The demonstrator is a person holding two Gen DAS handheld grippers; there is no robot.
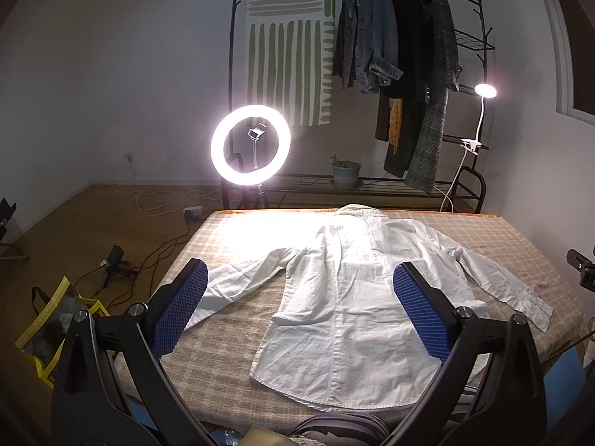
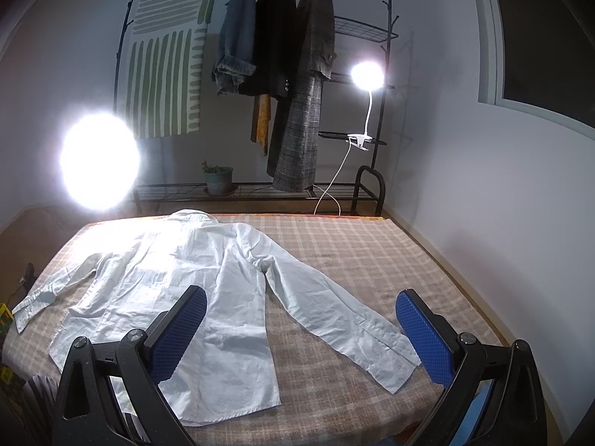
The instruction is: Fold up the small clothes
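Observation:
A white long-sleeved shirt (image 1: 346, 290) lies flat on the checked table cover (image 1: 238, 245), collar at the far edge, hem toward me, both sleeves spread out. My left gripper (image 1: 301, 271) hovers open above the near part of the shirt, blue pads wide apart. In the right wrist view the same shirt (image 2: 200, 282) fills the left half of the table (image 2: 372, 252), its right sleeve (image 2: 346, 319) running toward the near right. My right gripper (image 2: 301, 297) is open above that sleeve and the shirt's right side, holding nothing.
A lit ring light (image 1: 250, 145) stands behind the table's far left corner, and a clip lamp (image 1: 485, 91) shines at the far right. A clothes rack (image 1: 401, 74) with hanging jackets lines the back wall. Cables and a yellow bag (image 1: 55, 319) lie on the floor at left.

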